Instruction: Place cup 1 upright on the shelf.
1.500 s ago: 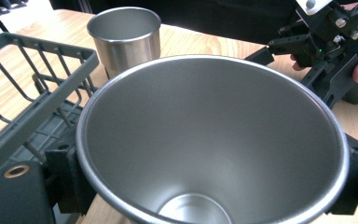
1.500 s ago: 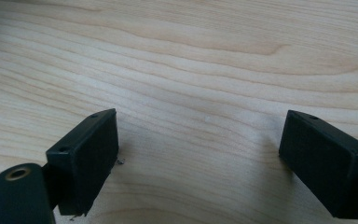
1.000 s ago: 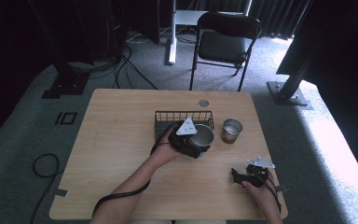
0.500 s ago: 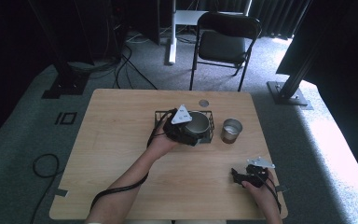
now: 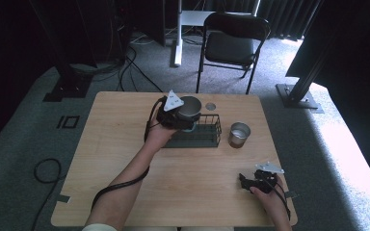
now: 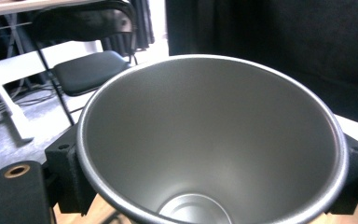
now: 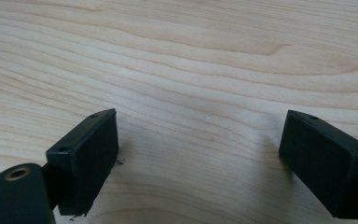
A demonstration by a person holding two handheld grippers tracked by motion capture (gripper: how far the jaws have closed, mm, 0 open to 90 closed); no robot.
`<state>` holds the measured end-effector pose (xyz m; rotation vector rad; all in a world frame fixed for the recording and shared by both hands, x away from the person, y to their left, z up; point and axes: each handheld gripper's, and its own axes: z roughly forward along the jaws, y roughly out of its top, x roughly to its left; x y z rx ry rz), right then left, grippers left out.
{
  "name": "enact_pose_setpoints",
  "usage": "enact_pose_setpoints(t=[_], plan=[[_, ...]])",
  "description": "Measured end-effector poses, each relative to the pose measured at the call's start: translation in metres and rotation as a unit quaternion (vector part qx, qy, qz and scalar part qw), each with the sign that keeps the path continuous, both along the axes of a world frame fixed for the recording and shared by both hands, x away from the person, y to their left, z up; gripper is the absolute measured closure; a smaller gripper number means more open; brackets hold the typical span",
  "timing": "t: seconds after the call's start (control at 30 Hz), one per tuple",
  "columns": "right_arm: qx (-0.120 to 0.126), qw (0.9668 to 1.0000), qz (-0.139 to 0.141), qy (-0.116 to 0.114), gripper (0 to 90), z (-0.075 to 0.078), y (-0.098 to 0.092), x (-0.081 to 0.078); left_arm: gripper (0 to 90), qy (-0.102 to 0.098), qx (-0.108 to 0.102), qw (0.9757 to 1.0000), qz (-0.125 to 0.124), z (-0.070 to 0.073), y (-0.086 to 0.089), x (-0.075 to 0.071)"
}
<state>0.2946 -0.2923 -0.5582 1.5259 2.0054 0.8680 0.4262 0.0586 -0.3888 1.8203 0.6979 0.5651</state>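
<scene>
A tapered steel cup [image 5: 189, 107] hangs over the far left corner of a black wire basket [image 5: 203, 136], with my left gripper [image 5: 177, 117] shut on it. In the left gripper view the cup's open mouth [image 6: 214, 140] faces the camera, tipped toward it, with a black pad [image 6: 67, 172] pressed against each side of its rim. A second steel cup [image 5: 239, 134] stands upright on the table, right of the basket. My right gripper [image 5: 246, 182] rests low at the table's near right; its jaws [image 7: 200, 158] stand open over bare wood.
A small round disc [image 5: 210, 106] lies on the wooden table [image 5: 125, 144] behind the basket. A black folding chair [image 5: 231, 43] stands past the far edge, also seen as the chair [image 6: 84, 70] behind the held cup. Cables trail on the floor at left.
My left hand has lifted the steel cup and carried it away from me and to the left, from above the basket's middle to its far left corner. The right gripper has stayed put.
</scene>
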Motion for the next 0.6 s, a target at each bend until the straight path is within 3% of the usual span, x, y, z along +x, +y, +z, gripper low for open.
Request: enact_pose_setpoints(t=[0.13, 0.33, 0.6], plan=[[0.000, 1.0000, 0.000, 0.000, 11.4, 0.000, 0.000, 0.000, 13.8, -0.002, -0.007, 0.9996, 0.027, -0.002, 0.008, 0.008], [0.000, 1.0000, 0.000, 0.000, 11.4, 0.000, 0.000, 0.000, 13.9, 0.006, -0.015, 0.9981, 0.059, -0.016, 0.018, 0.017], [0.001, 1.0000, 0.000, 0.000, 11.4, 0.000, 0.000, 0.000, 13.9, 0.018, -0.025, 0.9963, 0.080, -0.041, 0.026, 0.027]])
